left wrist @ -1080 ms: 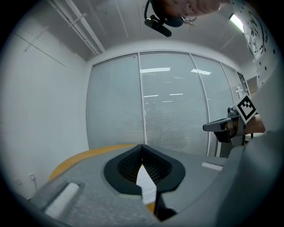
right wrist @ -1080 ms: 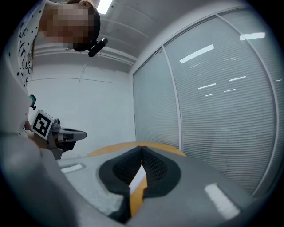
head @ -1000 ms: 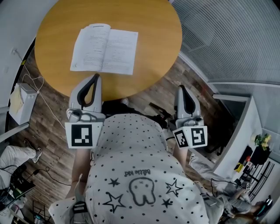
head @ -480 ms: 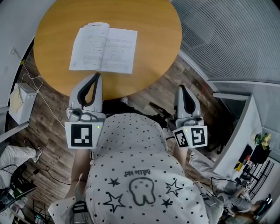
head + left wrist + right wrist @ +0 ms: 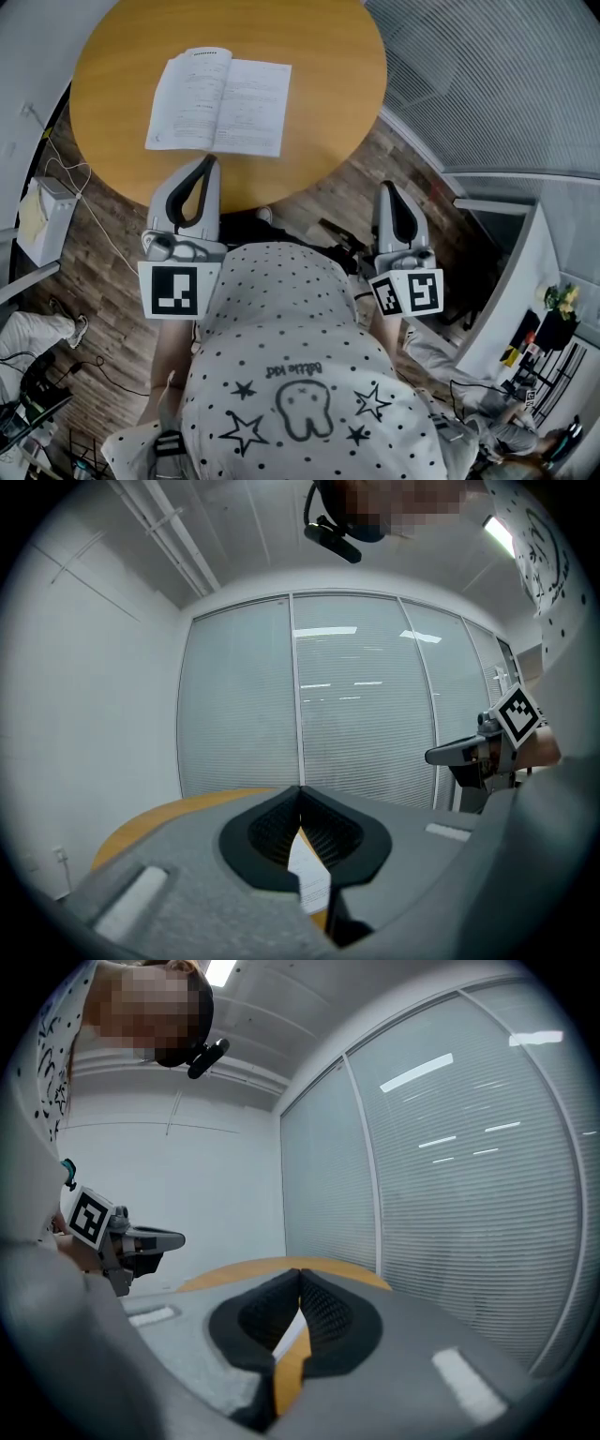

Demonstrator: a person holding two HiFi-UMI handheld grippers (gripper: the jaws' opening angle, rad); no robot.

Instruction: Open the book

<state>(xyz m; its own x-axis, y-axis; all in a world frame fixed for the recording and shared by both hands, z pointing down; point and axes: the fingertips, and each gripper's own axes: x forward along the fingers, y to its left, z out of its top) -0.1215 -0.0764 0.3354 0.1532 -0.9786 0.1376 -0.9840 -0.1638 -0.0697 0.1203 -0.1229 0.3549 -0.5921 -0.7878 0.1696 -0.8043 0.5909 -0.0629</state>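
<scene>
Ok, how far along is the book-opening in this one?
Done: the book lies open, pages up, on the round table. In hand: nothing. The left tongs and the right tongs are both shut and empty, held close to the person's body, the right one off the table's edge. Left: nothing that shows, so the job looks complete.

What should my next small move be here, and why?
Probably just pull both tools away and stop: the book already lies open, flat on the table, and the left tool and right tool are shut, empty and short of it.
</scene>
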